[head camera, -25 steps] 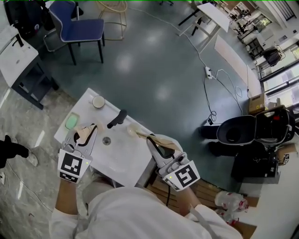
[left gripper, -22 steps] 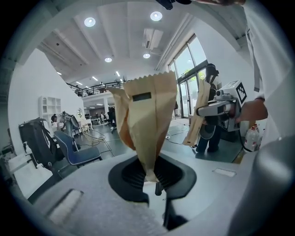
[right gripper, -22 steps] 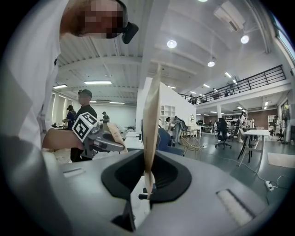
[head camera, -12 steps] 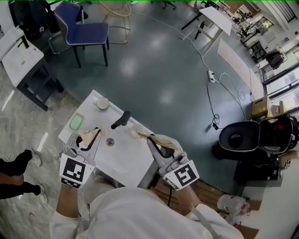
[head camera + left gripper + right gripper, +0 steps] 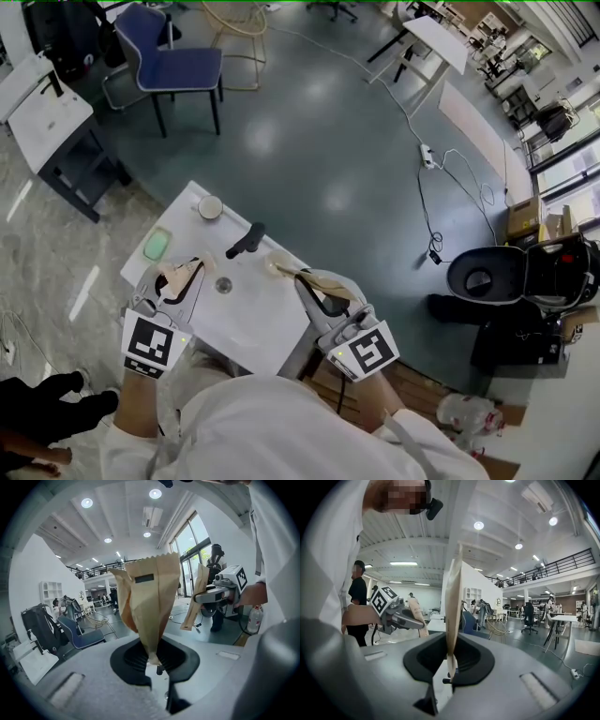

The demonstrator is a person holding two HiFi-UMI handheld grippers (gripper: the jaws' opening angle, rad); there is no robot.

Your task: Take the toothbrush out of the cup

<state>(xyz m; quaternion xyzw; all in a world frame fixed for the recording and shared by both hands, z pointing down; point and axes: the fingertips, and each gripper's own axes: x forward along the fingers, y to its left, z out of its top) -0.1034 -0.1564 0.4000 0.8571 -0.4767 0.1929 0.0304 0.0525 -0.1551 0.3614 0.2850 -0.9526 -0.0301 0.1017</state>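
Closest to me, low in the head view, my left tongs (image 5: 176,281) are pinched on the bottom of a crumpled brown paper bag (image 5: 149,597) that stands up from them. My right tongs (image 5: 312,286) are clamped on a flat brown paper piece (image 5: 453,606), seen edge-on in the right gripper view. Both hang over the near part of the white tabletop (image 5: 258,309) at the frame's lower middle, apart from each other. Between them lies a small round drain (image 5: 223,284), with a black curved fitting (image 5: 246,241) just beyond it and a green pad (image 5: 157,245) to the left. The cup (image 5: 210,206) stands at the tabletop's far corner, well apart from both tongs, and I cannot make out the toothbrush in it. Farther off, in the upper left, stands 1 blue chair (image 5: 178,66).
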